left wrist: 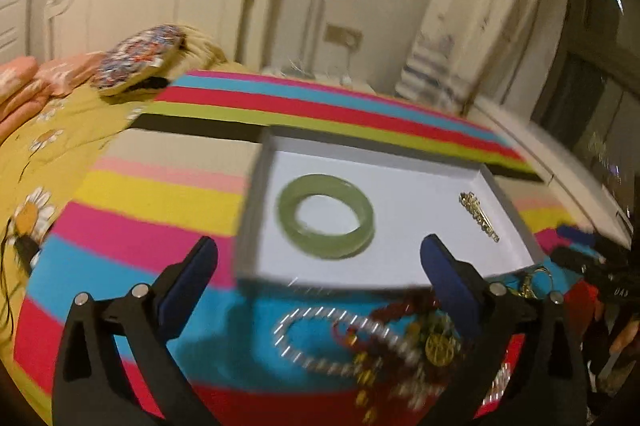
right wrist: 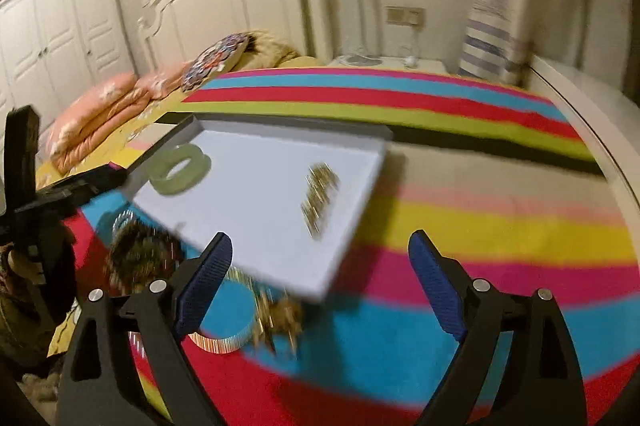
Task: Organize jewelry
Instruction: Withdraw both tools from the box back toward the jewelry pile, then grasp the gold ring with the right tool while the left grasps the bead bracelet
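1. Striped cloth (left wrist: pixel 132 226) in bright bands covers the bed I am working over; a white headboard (right wrist: pixel 224 10) stands behind it in both views.
2. On the cloth sits a white tray (left wrist: pixel 400 258). Inside it lie a green bangle (left wrist: pixel 326 216) toward its left and a gold hairclip (left wrist: pixel 479 216) near its right wall, well apart from each other.
3. My left gripper (left wrist: pixel 320 254) hangs over the tray's near edge, jaws spread wide, holding nothing.
4. My left view alone shows the loose pile on the cloth just in front of the tray: a silver chain (left wrist: pixel 320 338) tangled with red beads (left wrist: pixel 400 310) and a gold pendant (left wrist: pixel 439 348).
5. My right gripper (right wrist: pixel 320 250) hovers by the tray's near corner, jaws also spread and empty.
6. My right view alone shows a wardrobe (right wrist: pixel 52 34) at far left, pink quilts (right wrist: pixel 100 114) by the pillows, and the left gripper's black body from the side.
7. From the right, the pile is badly blurred; I can only make out a ribbed hoop (right wrist: pixel 224 342) beside a gold smear (right wrist: pixel 280 318), and cannot tell the pieces apart.
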{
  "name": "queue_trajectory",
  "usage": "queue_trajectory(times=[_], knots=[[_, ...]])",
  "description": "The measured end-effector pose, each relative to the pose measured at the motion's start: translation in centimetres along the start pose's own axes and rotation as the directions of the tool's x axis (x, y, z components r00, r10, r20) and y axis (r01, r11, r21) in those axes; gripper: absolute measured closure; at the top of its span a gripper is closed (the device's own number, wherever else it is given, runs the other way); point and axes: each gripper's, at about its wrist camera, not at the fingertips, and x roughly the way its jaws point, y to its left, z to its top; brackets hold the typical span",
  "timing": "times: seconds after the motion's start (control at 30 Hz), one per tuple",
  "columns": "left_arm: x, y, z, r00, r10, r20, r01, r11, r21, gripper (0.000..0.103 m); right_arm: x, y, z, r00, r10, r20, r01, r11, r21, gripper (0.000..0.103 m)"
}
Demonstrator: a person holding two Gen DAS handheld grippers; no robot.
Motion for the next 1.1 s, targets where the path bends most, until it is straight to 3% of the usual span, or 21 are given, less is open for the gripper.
queue_trajectory(times=[0.1, 0.3, 0.47, 0.6, 0.7, 0.77, 0.87, 1.0, 1.1], knots=[[-2.5, 0.8, -1.4, 0.999, 0.014, 0.039, -0.013, 1.000, -0.025, 0.003, -1.1, -0.2, -1.6, 0.999, 0.030, -0.012, -0.030, 0.999, 0.040, 0.017], [-4.6, 0.1, -3.1, 0.998, 0.050, 0.033, -0.051, 0.998, 0.042, 0.003, -0.7, 2.8, -2.0, 0.999, 0.030, -0.027, -0.031, 0.999, -0.039, 0.024], [-4.7, -1.5, -4.6, 0.999, 0.053, 0.009, -0.054, 0.990, 0.131, 0.002, 0.5, 2.2, -2.2, 0.997, 0.034, -0.062, -0.033, 0.999, 0.008, 0.042], [-4.3, -2.9, -5.3, 0.999, 0.053, -0.002, -0.051, 0.979, 0.198, 0.002, 1.1, 1.8, -2.3, 0.996, 0.034, -0.078, -0.030, 0.999, 0.044, 0.049], [-3.6, -2.5, -5.5, 0.999, 0.036, -0.034, -0.030, 0.984, 0.174, 0.002, 1.6, 1.8, -2.2, 0.996, 0.036, -0.079, -0.032, 0.998, 0.055, 0.060], [-3.4, -2.1, -5.4, 0.999, 0.025, -0.048, -0.018, 0.988, 0.153, 0.002, 1.9, 1.9, -2.3, 0.996, 0.034, -0.088, -0.030, 0.998, 0.046, 0.075], [-3.2, -2.1, -5.4, 0.997, -0.011, -0.075, 0.021, 0.992, 0.128, 0.003, 1.6, 1.9, -2.4, 0.997, 0.025, -0.069, -0.022, 0.999, 0.033, 0.088], [-3.6, -3.3, -5.4, 0.997, -0.039, -0.063, 0.049, 0.986, 0.161, 0.005, 0.6, 1.8, -2.4, 1.000, -0.019, -0.017, 0.020, 1.000, 0.021, 0.090], [-4.0, -4.7, -5.5, 0.998, -0.042, -0.051, 0.052, 0.974, 0.222, 0.014, -0.1, 1.4, -2.3, 1.000, -0.026, 0.010, 0.026, 0.999, 0.031, 0.090]])
